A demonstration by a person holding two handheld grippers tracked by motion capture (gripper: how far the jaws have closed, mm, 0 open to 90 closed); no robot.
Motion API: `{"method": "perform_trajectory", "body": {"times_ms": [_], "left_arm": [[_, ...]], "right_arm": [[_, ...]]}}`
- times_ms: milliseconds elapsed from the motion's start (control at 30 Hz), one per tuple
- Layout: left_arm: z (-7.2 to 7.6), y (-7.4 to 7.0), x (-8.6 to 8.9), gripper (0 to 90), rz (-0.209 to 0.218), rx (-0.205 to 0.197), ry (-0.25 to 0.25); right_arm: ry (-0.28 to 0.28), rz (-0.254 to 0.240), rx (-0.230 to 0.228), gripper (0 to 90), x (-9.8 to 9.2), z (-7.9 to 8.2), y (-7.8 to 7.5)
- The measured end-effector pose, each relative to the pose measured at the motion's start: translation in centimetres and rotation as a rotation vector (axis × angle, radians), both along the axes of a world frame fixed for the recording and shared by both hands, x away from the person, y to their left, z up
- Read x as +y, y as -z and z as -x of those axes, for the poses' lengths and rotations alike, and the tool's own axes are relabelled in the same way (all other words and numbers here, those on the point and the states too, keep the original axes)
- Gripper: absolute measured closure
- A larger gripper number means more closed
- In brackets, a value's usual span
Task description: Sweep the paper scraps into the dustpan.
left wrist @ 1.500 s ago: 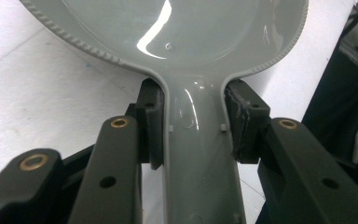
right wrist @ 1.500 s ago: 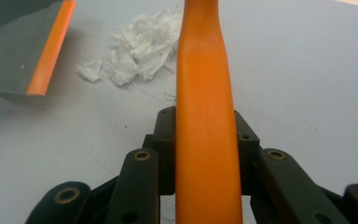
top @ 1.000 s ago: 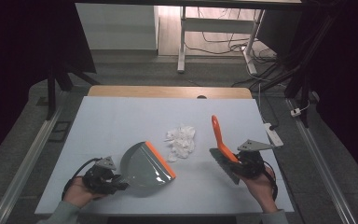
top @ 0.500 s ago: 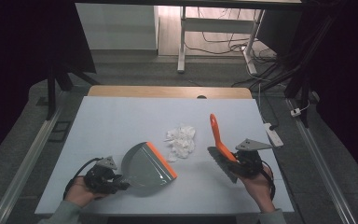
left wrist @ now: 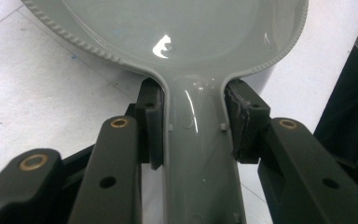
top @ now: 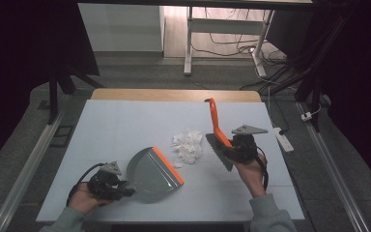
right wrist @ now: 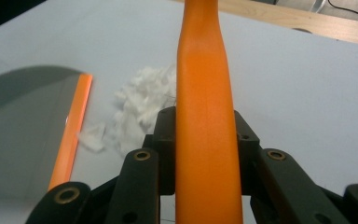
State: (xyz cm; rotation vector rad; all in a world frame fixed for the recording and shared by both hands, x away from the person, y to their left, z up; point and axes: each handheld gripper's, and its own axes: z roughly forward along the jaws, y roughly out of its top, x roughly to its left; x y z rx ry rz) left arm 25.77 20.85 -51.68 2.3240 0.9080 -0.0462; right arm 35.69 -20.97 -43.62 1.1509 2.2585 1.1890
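Note:
A grey dustpan (top: 149, 175) with an orange lip (top: 168, 166) lies on the table at the front left. My left gripper (top: 123, 189) is shut on its handle (left wrist: 200, 154), one pad (left wrist: 153, 123) on each side. A pile of white paper scraps (top: 187, 145) sits just beyond the lip (right wrist: 70, 135). My right gripper (top: 232, 150) is shut on an orange-handled brush (top: 217, 126), held above the table right of the scraps (right wrist: 137, 109); its handle (right wrist: 207, 116) points away and its dark bristles (top: 218, 151) hang toward the table.
The white table (top: 125, 125) has a wooden far edge (top: 174, 94). A white power strip (top: 281, 137) lies at its right edge. Desk legs and cables (top: 232, 43) stand on the floor beyond. Bare tabletop stretches behind and left of the scraps.
My right gripper has carried the brush left and farther from me, closer to the scraps. The left gripper and dustpan have stayed in place.

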Motion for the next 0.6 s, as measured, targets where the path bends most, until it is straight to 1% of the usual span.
{"method": "perform_trajectory", "body": {"times_ms": [133, 167, 333, 367, 400, 467, 500, 567, 600], "left_arm": [[0.1, 0.0, -0.1, 61.5, -0.001, -0.002, -0.003], [0.1, 0.0, -0.1, 61.5, 0.000, -0.001, -0.005], [0.0, 0.0, 0.0, 61.5, 0.000, 0.002, -0.012], [0.0, 0.0, 0.0, 61.5, -0.001, 0.003, -0.013], [0.0, 0.0, -0.1, 61.5, -0.001, 0.003, -0.014], [0.0, -0.1, -0.1, 61.5, -0.002, 0.003, -0.014], [0.0, -0.1, -0.1, 61.5, -0.002, 0.003, -0.014], [0.0, 0.0, -0.1, 61.5, 0.000, 0.005, -0.015], [0.0, 0.0, -0.1, 61.5, 0.000, 0.004, -0.014]], "right_arm": [[0.024, -0.041, 0.010, 70.3, 0.3, -1.4, -0.1], [0.028, -0.040, 0.010, 70.3, 0.5, -1.9, -0.1], [0.026, -0.029, 0.003, 70.3, 0.6, -2.6, 0.0], [0.024, -0.015, -0.006, 70.4, 0.6, -2.9, -0.1], [0.024, -0.015, -0.006, 70.4, 0.6, -2.9, -0.1], [0.025, -0.021, -0.009, 70.4, 0.5, -3.6, -0.1], [0.025, -0.021, -0.009, 70.4, 0.5, -3.6, -0.1], [0.035, -0.012, -0.009, 70.4, 0.6, -4.1, 0.1], [0.042, 0.000, -0.005, 70.4, 0.8, -4.6, 0.4]]}}
